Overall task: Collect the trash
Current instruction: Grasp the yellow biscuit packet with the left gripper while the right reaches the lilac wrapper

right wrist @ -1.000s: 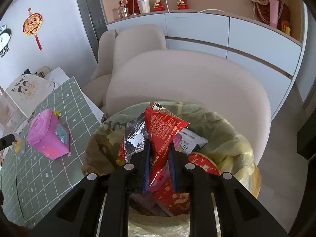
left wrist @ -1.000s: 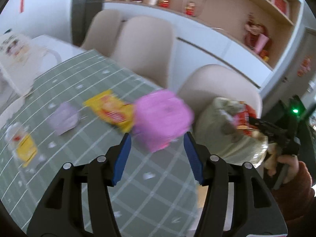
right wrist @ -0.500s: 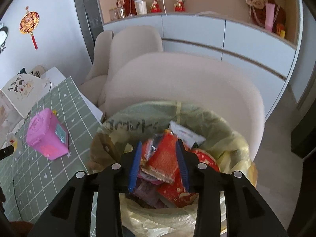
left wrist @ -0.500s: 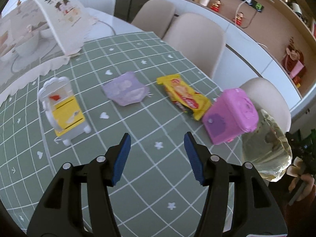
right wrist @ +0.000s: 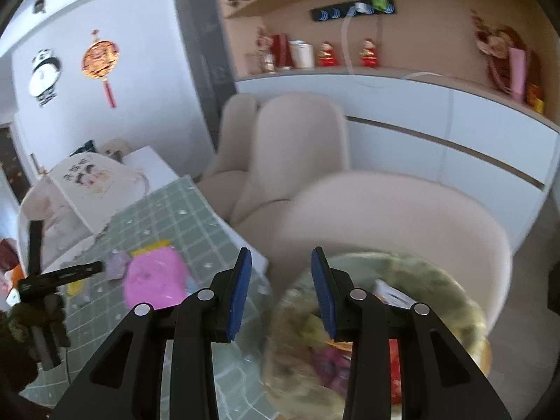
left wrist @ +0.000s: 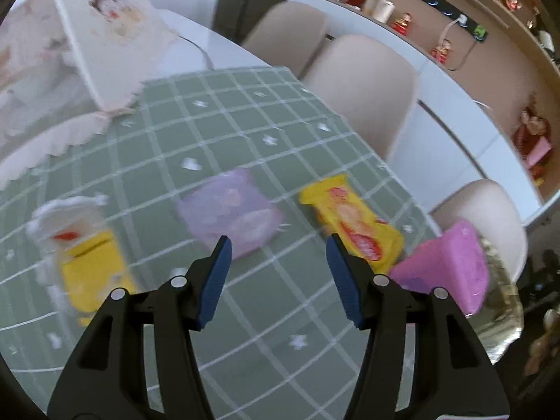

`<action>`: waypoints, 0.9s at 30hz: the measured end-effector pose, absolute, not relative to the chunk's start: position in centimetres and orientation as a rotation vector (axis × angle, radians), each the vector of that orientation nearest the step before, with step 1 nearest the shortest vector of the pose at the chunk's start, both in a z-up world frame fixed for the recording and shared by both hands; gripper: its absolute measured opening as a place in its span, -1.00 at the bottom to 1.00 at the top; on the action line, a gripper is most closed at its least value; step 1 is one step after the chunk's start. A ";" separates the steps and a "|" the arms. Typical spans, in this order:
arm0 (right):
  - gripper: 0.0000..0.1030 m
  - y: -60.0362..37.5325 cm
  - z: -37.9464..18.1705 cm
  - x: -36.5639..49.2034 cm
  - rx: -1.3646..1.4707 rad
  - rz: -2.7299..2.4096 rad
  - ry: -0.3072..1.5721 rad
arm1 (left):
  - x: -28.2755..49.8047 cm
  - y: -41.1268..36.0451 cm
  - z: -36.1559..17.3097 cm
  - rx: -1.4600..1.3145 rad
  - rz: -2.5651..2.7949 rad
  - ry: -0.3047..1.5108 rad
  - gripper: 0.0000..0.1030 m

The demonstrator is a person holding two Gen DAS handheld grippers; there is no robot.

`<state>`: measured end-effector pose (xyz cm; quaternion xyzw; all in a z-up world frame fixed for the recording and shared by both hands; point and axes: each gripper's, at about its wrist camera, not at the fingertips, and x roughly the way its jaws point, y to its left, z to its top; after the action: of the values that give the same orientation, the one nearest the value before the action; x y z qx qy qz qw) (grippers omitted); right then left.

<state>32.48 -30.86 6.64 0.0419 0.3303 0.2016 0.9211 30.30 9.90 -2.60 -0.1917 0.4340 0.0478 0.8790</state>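
Glossy yellow wrapper (left wrist: 353,225), matt checked tablecloth (left wrist: 245,133), translucent plastic bin liner (right wrist: 451,297).

On the tablecloth (left wrist: 245,133) ahead of you, a toy fridge (left wrist: 82,255) lies left, a pouch (left wrist: 234,213) centre, a snack packet (left wrist: 353,224) right, a toy bin (left wrist: 451,273) beyond that. The trash bag (right wrist: 444,301) sits past the table's edge, before a chair (right wrist: 402,217).

A green checked tablecloth (left wrist: 245,133) is covering the table. A pink toy box (left wrist: 451,273) is sitting near its edge, and a white and yellow toy (left wrist: 80,252) is standing well apart from it. Beige chairs (left wrist: 360,84) are lining the far side. A white printed cover (left wrist: 105,35) is resting beyond the cloth. Figurines (right wrist: 327,54) are standing on the sideboard.
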 end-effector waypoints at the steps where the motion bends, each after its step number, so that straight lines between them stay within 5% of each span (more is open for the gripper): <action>1: -0.34 -30.4 6.6 32.5 0.080 0.424 0.680 | 30.7 9.4 -2.7 -0.412 0.060 0.908 0.04; 11: -0.34 -28.5 5.3 33.5 0.080 0.426 0.722 | 36.9 5.7 -5.9 -0.376 0.035 0.984 -0.15; 13: -0.34 -28.4 5.3 33.7 0.070 0.428 0.725 | 37.5 5.7 -6.5 -0.382 0.055 0.995 -0.50; 18: -0.34 -27.3 5.5 34.2 0.067 0.445 0.723 | 36.2 6.2 -5.9 -0.353 0.058 0.962 -0.89; 27: -0.33 -18.9 7.6 34.9 0.088 0.668 0.703 | 26.0 9.0 -1.9 -0.331 0.066 0.936 -0.90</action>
<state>34.86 -18.88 7.59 0.0424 0.3376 0.3211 0.8838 25.97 8.97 -1.87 -0.1589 0.4488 0.0319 0.8788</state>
